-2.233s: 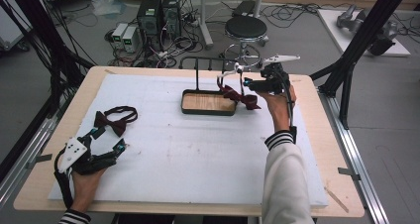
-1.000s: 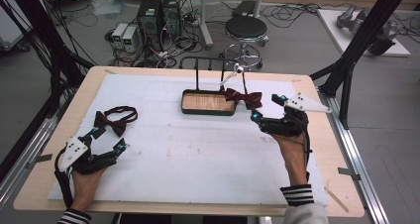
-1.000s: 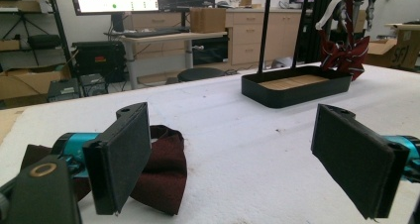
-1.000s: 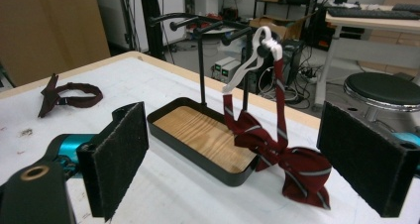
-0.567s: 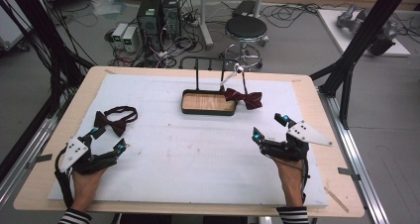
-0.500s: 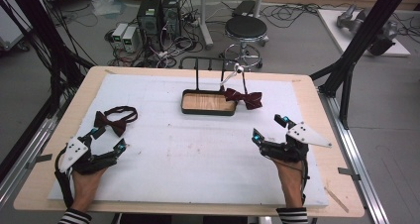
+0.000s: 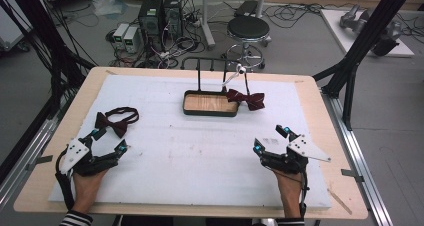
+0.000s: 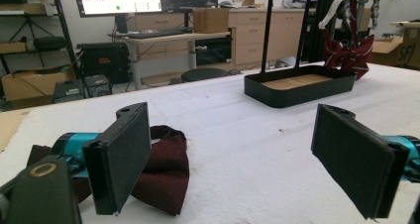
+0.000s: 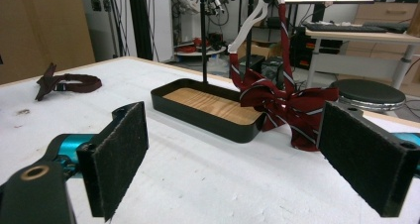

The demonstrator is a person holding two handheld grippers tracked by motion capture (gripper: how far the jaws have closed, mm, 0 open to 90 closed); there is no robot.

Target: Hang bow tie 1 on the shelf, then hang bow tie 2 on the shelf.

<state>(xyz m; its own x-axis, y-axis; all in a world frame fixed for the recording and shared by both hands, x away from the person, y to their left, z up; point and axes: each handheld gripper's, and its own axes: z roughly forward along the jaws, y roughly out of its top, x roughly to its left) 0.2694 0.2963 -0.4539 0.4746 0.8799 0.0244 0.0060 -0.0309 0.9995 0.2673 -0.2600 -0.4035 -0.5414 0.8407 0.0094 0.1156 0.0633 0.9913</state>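
Pulled back from the dark-red striped bow tie [image 7: 246,99] hanging ahead, my right gripper [image 7: 274,139] rests, jaws spread; a careless reach could unhook it.

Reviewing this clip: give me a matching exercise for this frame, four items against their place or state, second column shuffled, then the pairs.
Items:
1. striped bow tie
2. plain bow tie
3. left gripper
4. wooden tray floor

States:
A. bare, nothing lying on it
B. hanging from the rack by a white hanger
C. flat on the white mat, near the table's left side
D. open, resting just short of a bow tie

Pairs: 1-B, 2-C, 3-D, 4-A
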